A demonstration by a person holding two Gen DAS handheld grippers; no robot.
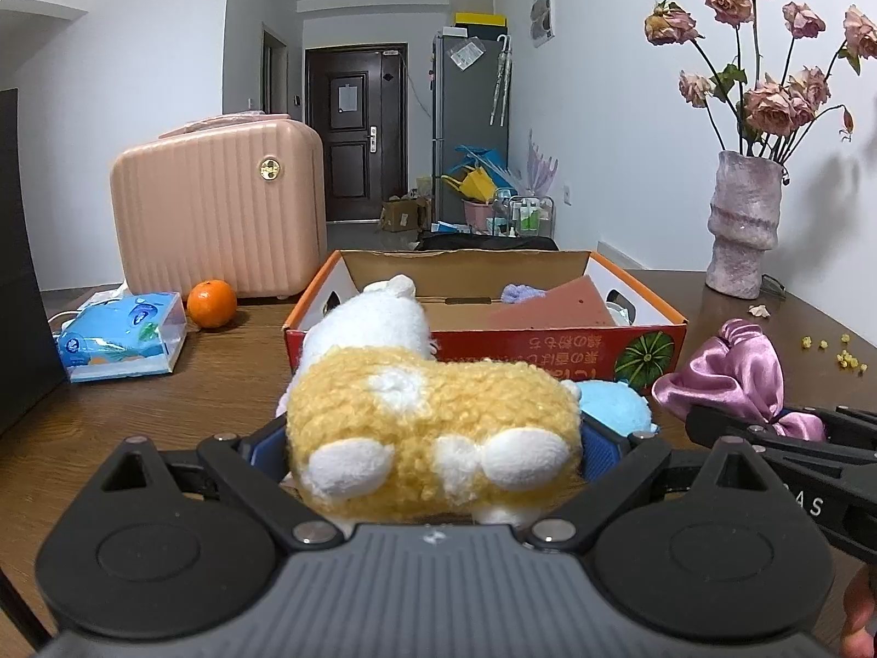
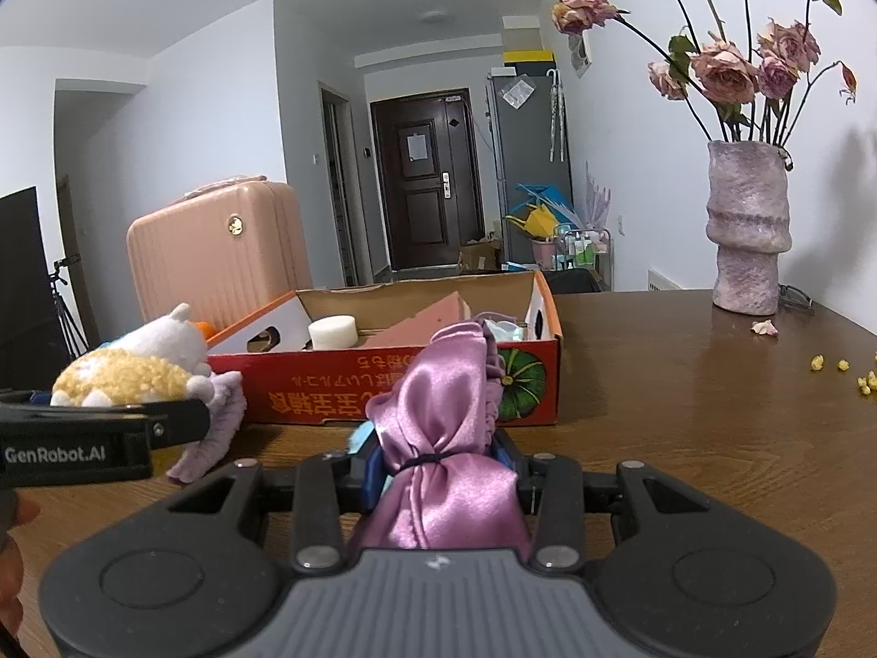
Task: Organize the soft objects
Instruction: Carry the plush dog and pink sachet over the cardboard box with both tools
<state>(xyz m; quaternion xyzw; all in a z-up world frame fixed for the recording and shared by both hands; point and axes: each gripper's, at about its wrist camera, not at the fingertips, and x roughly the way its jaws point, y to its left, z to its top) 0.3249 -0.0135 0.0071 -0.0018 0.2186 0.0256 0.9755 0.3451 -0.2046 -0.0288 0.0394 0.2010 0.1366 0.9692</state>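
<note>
Plush alpaca (image 1: pixel 433 427) squashes in my clenched left gripper (image 1: pixel 433 449); right gripper (image 2: pixel 438 471) pinches slippery, probably light satin scrunchie (image 2: pixel 438 427) mid-body.

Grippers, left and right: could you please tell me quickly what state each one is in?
Left gripper: closed on the yellow-and-white plush toy.
Right gripper: closed on the purple satin scrunchie.

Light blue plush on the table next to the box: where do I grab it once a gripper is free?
Grip the light blue plush across its rounded, bulging top, coming from above with jaws spanning its width. It lies low on the table against the cardboard box, so a side approach is blocked there.
</note>
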